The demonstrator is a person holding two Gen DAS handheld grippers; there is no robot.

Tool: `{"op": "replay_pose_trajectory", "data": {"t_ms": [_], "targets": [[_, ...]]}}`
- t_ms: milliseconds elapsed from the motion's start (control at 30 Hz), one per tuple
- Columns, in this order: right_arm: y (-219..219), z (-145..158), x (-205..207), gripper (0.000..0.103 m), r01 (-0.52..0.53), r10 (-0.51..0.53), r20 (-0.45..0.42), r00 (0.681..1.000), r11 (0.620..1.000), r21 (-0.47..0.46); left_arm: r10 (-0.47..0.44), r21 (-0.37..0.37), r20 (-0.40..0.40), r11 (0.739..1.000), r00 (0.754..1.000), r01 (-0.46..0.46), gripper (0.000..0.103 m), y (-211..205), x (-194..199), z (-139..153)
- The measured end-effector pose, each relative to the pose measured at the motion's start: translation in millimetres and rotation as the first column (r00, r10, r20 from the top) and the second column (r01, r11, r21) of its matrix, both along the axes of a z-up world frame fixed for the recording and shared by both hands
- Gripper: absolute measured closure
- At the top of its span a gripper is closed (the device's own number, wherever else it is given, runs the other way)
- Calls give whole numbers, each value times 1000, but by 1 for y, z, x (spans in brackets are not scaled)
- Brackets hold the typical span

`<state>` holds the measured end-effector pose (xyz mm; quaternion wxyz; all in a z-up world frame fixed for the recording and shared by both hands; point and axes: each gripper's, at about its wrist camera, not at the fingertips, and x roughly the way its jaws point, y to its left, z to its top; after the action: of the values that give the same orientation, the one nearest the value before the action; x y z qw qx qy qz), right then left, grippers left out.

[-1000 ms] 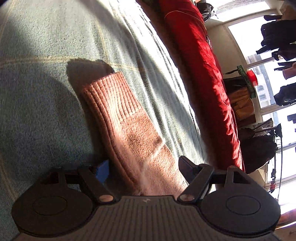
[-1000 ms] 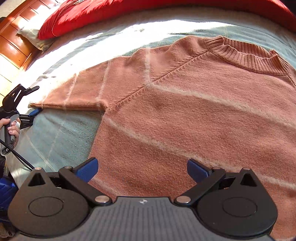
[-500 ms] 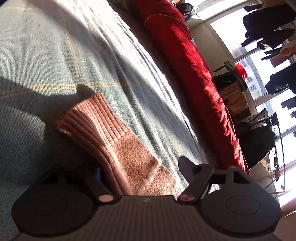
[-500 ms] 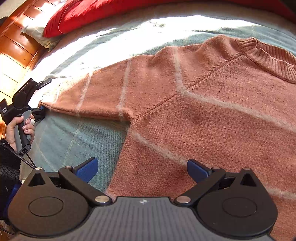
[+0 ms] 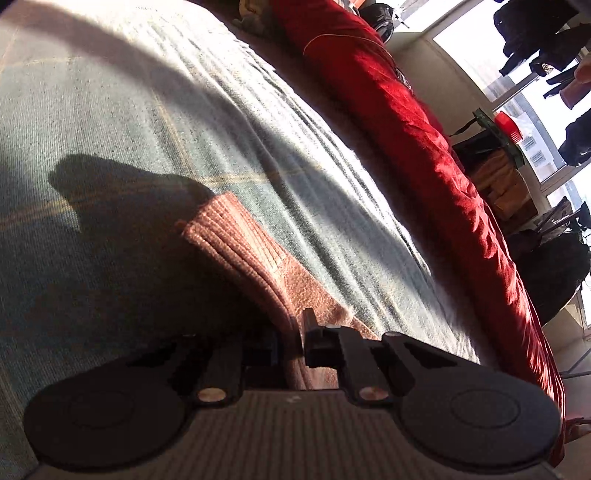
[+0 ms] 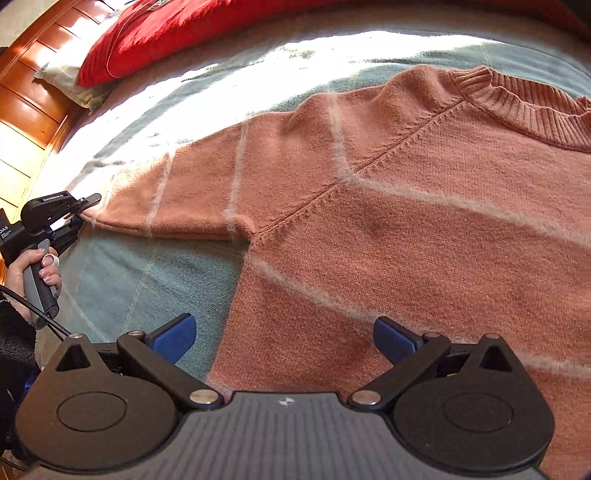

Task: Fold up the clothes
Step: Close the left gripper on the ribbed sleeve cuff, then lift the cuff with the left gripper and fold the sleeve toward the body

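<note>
A salmon-pink knit sweater (image 6: 424, 229) with thin pale stripes lies flat on a grey-green bedspread (image 6: 147, 273), its ribbed collar at the upper right. Its left sleeve stretches out to the left. In the left wrist view the ribbed sleeve cuff (image 5: 236, 240) runs down between the fingers of my left gripper (image 5: 291, 347), which is shut on it. The same left gripper (image 6: 79, 218) shows at the sleeve's end in the right wrist view, held by a hand. My right gripper (image 6: 284, 336) hovers open over the sweater's side edge below the armpit, its blue pads apart.
A red quilt (image 5: 417, 122) and a red pillow (image 6: 166, 33) lie along the far side of the bed. A wooden headboard (image 6: 26, 103) stands at the left. Beyond the bed are a bright window (image 5: 535, 74), hanging dark clothes and bags (image 5: 550, 269).
The left gripper's fingers have closed together on the sleeve cuff, and the left view has rolled. The right gripper's view has shifted left along the sweater, collar now at the right.
</note>
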<state>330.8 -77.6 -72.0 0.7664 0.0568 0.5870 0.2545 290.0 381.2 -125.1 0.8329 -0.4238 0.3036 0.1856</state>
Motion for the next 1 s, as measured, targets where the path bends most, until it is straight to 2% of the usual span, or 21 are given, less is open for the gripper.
{"op": "replay_pose_trajectory", "data": {"t_ms": [233,400,633,1000], "targets": [[-16,0,-6,0,32,-32,2,999,999,11,-67,23,62,998,996,66,93,-23,4,36],[-29,0,-12,0,51,-51,-3,999,998,32,-134,48,121,991,984,129,93,-47,16,66],[-58,5,-20,0,73,-74,9,997,995,68,-229,88,184,972,956,216,93,-96,32,100],[-123,11,-38,0,67,-71,33,997,991,114,-334,127,250,942,909,311,93,-188,46,135]]}}
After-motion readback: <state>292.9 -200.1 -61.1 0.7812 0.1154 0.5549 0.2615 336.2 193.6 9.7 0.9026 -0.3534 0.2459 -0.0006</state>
